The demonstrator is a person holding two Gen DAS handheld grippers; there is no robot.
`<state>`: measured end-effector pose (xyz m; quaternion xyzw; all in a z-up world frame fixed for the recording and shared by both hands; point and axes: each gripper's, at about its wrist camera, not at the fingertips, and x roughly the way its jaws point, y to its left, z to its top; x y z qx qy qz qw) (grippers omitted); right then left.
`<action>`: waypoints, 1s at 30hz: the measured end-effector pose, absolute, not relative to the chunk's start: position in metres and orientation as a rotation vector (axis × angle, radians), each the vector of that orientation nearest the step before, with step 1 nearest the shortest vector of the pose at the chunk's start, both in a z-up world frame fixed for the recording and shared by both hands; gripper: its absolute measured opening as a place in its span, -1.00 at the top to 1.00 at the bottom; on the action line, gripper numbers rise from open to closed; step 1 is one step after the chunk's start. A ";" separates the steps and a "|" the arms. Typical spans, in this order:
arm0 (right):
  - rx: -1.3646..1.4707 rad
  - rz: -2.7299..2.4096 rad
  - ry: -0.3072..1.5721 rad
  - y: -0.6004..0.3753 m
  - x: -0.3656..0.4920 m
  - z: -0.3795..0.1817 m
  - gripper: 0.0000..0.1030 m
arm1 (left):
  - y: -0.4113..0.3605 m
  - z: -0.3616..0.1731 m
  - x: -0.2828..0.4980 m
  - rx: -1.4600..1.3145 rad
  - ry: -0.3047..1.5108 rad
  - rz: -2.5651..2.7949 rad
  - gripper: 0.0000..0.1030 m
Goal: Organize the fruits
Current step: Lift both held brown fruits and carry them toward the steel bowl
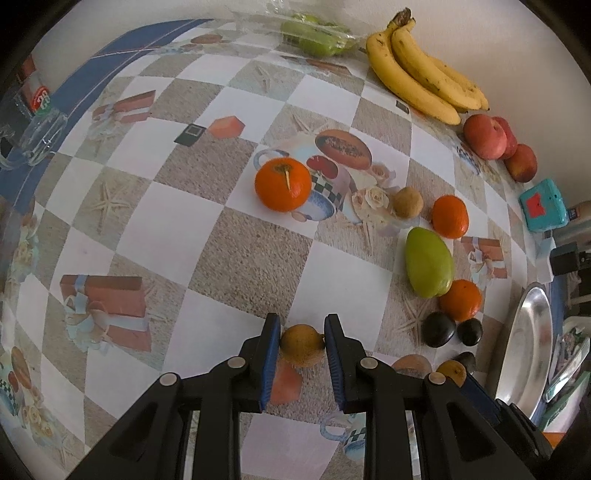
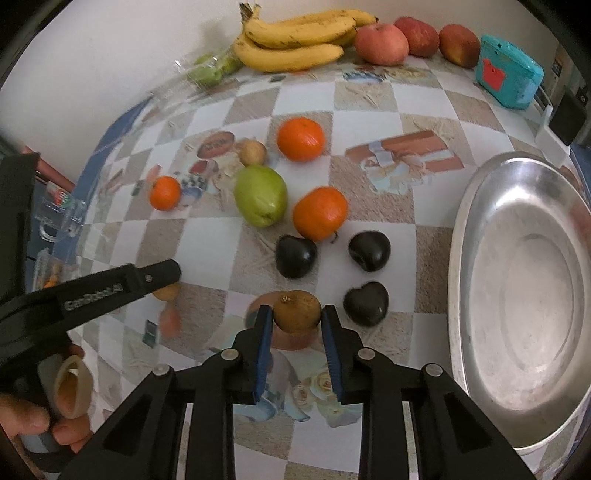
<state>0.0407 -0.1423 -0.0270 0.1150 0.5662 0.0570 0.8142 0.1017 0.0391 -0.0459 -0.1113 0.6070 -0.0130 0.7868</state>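
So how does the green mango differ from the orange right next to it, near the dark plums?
The green mango is green, elongated and tapered to one end; the orange is bright orange and nearly round. The mango is the larger of the two. Both lie loose on the patterned tablecloth, close beside each other, outside the metal tray.

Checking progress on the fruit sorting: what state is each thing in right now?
left gripper: shut on a small yellow-brown fruit
right gripper: shut on a brown fruit
metal tray: empty
green pears: bagged
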 end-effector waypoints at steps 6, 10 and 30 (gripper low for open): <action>0.263 0.143 1.151 -0.143 0.037 -0.009 0.45 | 0.045 -0.028 0.099 -0.259 1.248 -0.020 0.50; 0.270 0.148 1.135 -0.144 0.036 -0.003 0.45 | 0.048 -0.018 0.098 -0.267 1.216 -0.015 0.50; 0.395 0.031 1.116 -0.197 0.033 -0.004 0.45 | 0.032 -0.002 0.095 -0.272 1.172 -0.066 0.57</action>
